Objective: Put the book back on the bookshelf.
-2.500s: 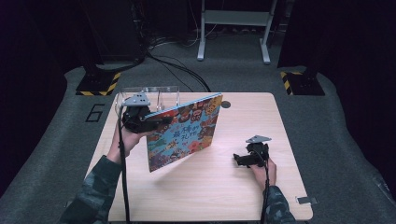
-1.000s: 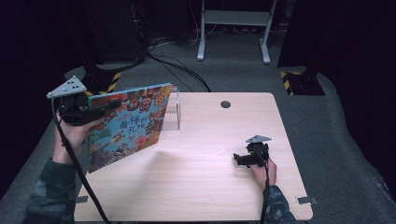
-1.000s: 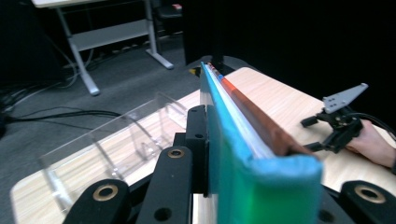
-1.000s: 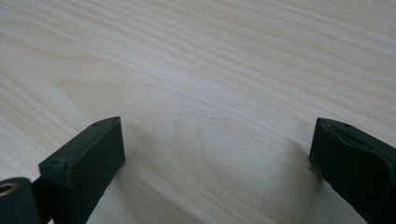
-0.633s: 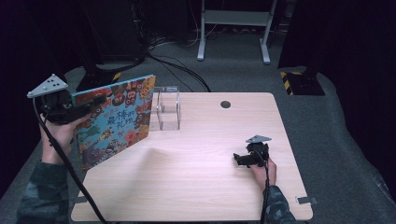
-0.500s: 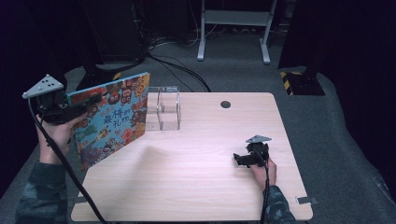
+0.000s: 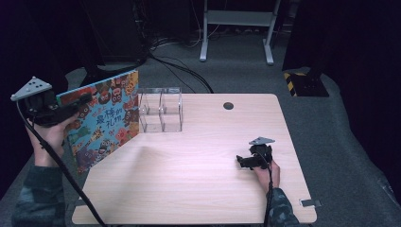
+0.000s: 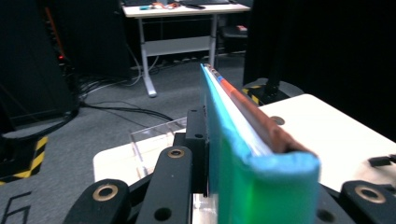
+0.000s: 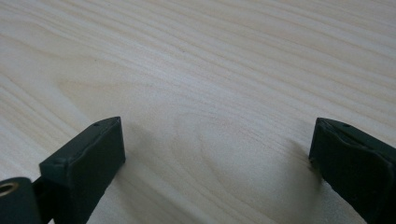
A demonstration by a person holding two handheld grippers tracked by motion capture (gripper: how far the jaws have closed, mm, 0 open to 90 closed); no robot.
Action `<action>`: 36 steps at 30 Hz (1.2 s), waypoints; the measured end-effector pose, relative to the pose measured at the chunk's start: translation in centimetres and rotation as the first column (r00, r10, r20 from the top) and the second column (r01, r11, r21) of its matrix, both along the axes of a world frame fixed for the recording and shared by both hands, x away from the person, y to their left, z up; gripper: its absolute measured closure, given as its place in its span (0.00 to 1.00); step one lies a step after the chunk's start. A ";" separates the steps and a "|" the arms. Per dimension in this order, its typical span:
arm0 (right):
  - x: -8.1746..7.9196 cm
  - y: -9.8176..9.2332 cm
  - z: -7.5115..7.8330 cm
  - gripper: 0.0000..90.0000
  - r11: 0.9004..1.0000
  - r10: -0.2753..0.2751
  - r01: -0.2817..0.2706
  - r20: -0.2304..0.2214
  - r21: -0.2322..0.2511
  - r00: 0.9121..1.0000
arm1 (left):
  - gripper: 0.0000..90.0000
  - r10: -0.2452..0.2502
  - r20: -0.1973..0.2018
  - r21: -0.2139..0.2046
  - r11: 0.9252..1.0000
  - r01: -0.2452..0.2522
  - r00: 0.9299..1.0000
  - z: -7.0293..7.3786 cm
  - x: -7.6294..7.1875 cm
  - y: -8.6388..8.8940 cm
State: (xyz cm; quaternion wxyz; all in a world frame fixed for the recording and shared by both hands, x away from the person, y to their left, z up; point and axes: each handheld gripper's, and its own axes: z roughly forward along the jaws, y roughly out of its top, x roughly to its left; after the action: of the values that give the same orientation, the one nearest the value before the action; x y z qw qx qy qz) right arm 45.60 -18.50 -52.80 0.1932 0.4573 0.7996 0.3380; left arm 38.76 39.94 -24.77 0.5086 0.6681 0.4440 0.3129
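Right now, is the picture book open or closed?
Closed. The left gripper clamps the picture book with both covers together; in the left gripper view its page edges lie pressed flat between them.

clear rack (image 7: 161,109) blocks rear-left, tabletop (image 7: 198,170) open (centre)

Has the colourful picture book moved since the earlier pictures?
Yes. The colourful picture book went left, from in front of the clear plastic organiser to the table's left edge.

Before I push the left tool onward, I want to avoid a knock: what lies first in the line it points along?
The left tool, shut on the book, points toward the clear box. The book's far edge would probably meet that box first, though depth is hard to judge.
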 end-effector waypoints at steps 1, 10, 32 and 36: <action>0.0 0.0 0.0 0.03 1.000 0.000 0.000 0.000 0.000 1.000 | 0.89 0.009 0.001 0.004 1.000 -0.009 1.000 -0.1 0.0 0.1; 0.0 0.0 0.0 0.03 1.000 0.000 0.000 0.000 0.002 1.000 | 0.89 0.073 0.016 -0.008 0.997 -0.072 0.997 -1.3 0.9 0.5; 0.0 0.0 0.0 0.03 1.000 -0.001 0.001 0.000 0.002 1.000 | 0.89 0.150 0.073 -0.061 0.987 -0.146 0.986 -4.1 3.9 0.1; 0.0 0.0 0.0 0.03 1.000 -0.001 0.001 0.000 0.002 1.000 | 0.89 0.150 0.099 -0.072 0.987 -0.144 0.984 -4.6 4.3 0.0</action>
State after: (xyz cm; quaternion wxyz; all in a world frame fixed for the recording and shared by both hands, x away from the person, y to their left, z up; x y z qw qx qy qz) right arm 45.60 -18.50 -52.81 0.1930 0.4578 0.7989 0.3389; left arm 43.05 39.95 -29.34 0.5276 0.5996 0.4749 0.3695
